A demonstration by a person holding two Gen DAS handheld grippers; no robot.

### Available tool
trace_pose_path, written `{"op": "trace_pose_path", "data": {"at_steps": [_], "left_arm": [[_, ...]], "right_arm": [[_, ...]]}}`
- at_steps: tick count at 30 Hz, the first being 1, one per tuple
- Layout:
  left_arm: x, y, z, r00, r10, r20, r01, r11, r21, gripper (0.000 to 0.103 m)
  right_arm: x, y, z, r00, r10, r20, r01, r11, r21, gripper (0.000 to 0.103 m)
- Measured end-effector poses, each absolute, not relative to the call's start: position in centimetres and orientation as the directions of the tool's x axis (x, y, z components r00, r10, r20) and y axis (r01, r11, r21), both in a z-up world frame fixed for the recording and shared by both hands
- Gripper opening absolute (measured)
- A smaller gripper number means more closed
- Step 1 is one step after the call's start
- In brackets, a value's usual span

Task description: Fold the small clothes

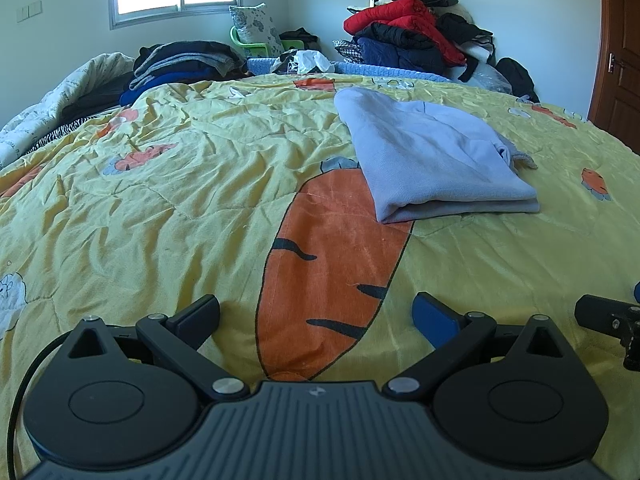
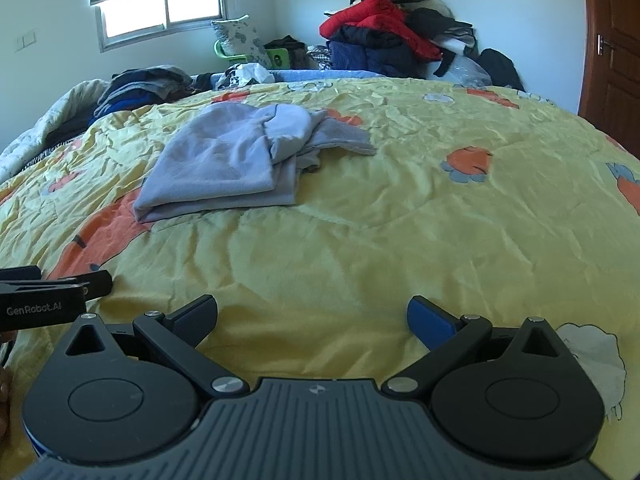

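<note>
Now, from the left wrist view, I see my left gripper [image 1: 316, 316] with its fingers spread wide and nothing between them, low over the yellow quilt [image 1: 160, 200] and above a big orange carrot print [image 1: 332, 248]. The light blue garment [image 1: 428, 156] lies folded on the quilt, ahead and to the right, well apart from the fingers. At the right edge of this view a part of the right gripper appears. In the right wrist view my right gripper [image 2: 312, 318] is also spread wide and holds nothing; here the garment lies ahead to the left, and only this view shows its loose, crumpled sleeve [image 2: 340, 138] on the far right side. A pile of clothes [image 2: 392, 40] stands against the far wall.
</note>
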State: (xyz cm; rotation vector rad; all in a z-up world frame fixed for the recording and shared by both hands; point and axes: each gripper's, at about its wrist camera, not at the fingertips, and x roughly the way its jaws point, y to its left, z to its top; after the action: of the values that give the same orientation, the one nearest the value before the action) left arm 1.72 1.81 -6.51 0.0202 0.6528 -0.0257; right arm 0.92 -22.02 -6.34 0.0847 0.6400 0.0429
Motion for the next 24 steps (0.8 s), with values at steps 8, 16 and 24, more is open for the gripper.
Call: {"op": "trace_pose_path", "data": {"at_steps": [8,16,24], "left_arm": [[1.7,1.8,-6.5,0.794,-0.018,-0.607,0.030,0.999,0.011,0.103],[1.7,1.8,-6.5,0.794,-0.018,-0.607,0.031,0.999,0.011,0.103],[1.7,1.8,-6.5,0.795,-0.018,-0.607,0.031,0.999,0.011,0.103]], "right_arm": [[0.9,-21.9,-6.5,0.798,0.055,-0.600,-0.020,0.998,0.064,0.103],[1.1,-20.9,-6.7,0.786,0.023,-0.617,-0.032,0.999,-0.005,0.103],[1.1,-21.0,-6.7,0.787,0.025,-0.617,-0.033,0.999,-0.001,0.103]]}}
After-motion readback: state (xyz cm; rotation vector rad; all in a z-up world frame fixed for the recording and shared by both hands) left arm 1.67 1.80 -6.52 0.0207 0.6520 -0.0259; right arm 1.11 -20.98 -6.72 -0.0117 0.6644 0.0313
